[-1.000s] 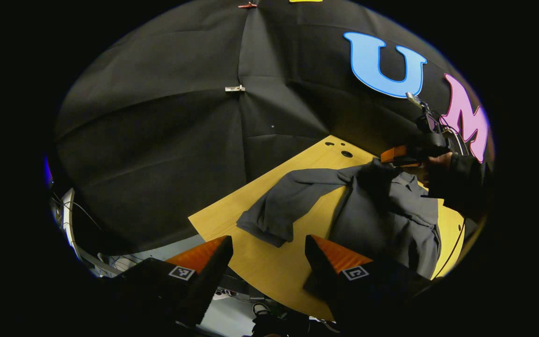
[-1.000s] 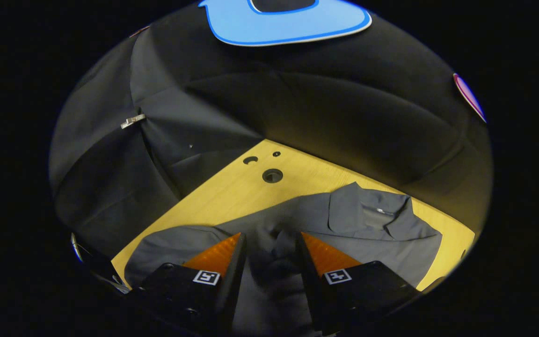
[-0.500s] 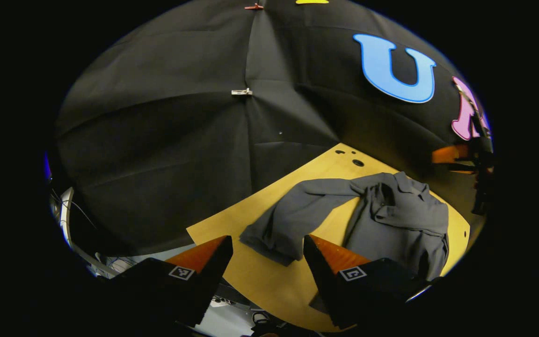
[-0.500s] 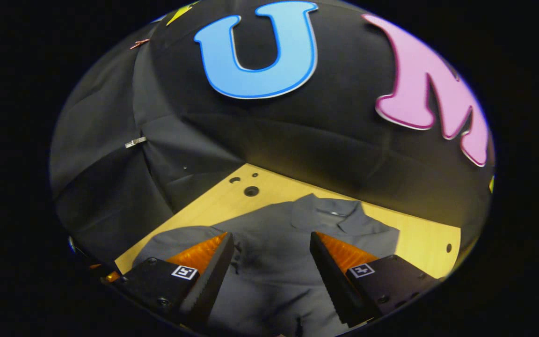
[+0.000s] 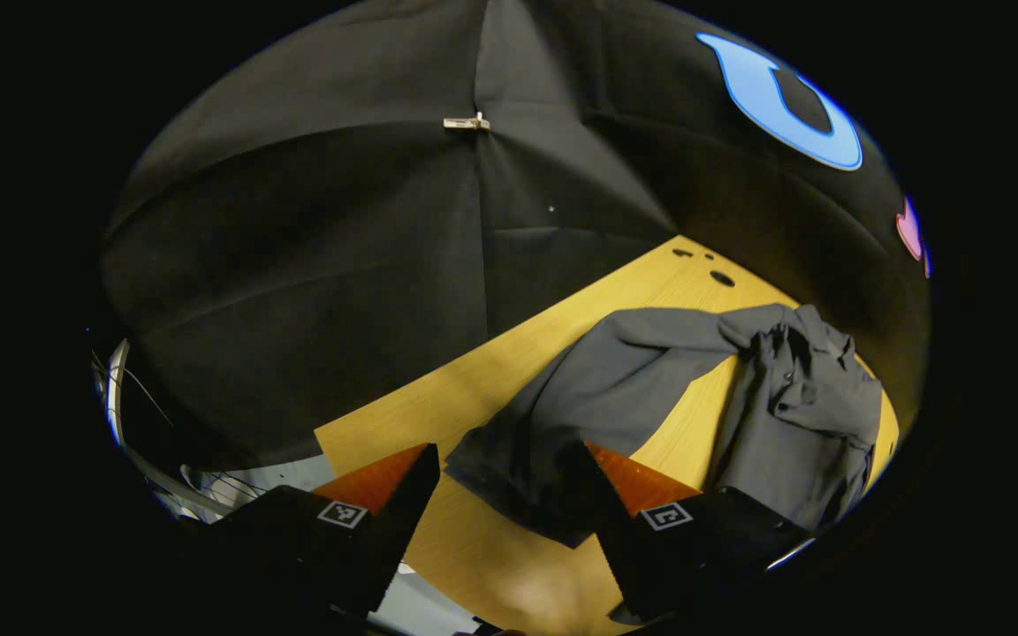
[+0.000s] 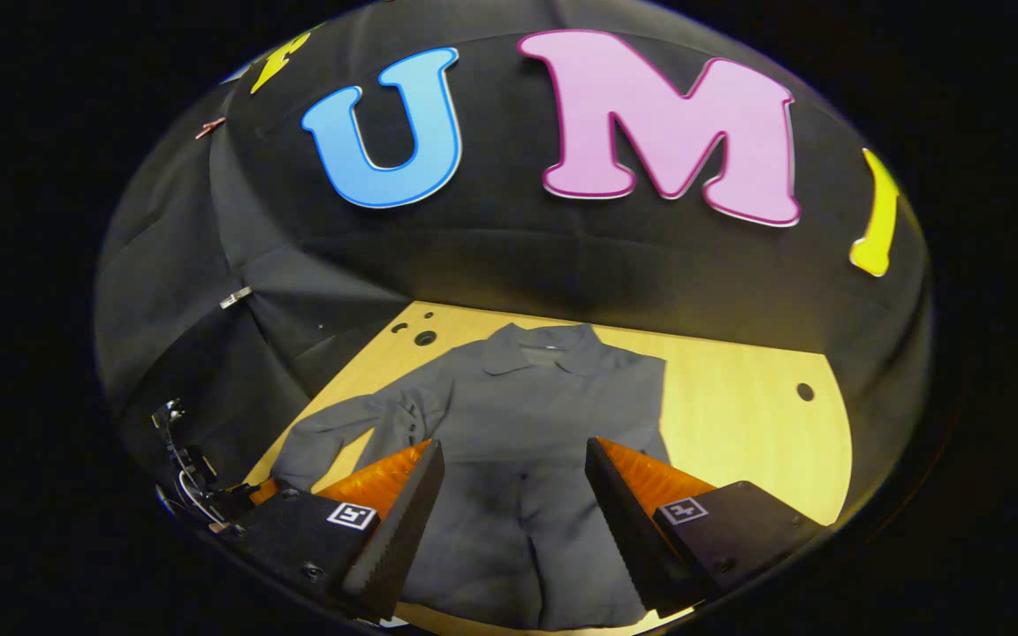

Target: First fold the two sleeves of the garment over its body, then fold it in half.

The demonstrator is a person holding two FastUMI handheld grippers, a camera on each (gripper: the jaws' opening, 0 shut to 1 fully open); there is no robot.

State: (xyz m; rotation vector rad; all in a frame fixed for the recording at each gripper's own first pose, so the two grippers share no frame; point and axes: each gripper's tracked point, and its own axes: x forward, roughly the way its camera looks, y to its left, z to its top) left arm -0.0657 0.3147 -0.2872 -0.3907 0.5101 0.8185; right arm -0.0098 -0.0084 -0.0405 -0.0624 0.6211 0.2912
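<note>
A grey collared garment (image 6: 544,406) lies on the yellow wooden table (image 6: 739,415), collar toward the booth wall. One sleeve lies folded over its body, rumpled near the buttons (image 5: 783,389). The other sleeve (image 5: 615,380) stretches out to the side, and its cuff (image 5: 518,481) lies just ahead of my left gripper (image 5: 505,508), reaching between the open fingers. My right gripper (image 6: 513,512) hovers open above the garment's lower part, holding nothing. In the right gripper view the outstretched sleeve (image 6: 332,437) points to the lower left.
The tabletop has round holes near the back corner (image 6: 425,337) and on the right side (image 6: 805,391). The table's near edge (image 5: 350,442) drops to a pale floor with cables (image 5: 200,481). The black cloth wall (image 5: 341,247) stands close behind the table.
My right gripper opened, let the sleeve drop on the garment's body and pulled back and up. My left gripper moved in toward the outstretched sleeve's cuff.
</note>
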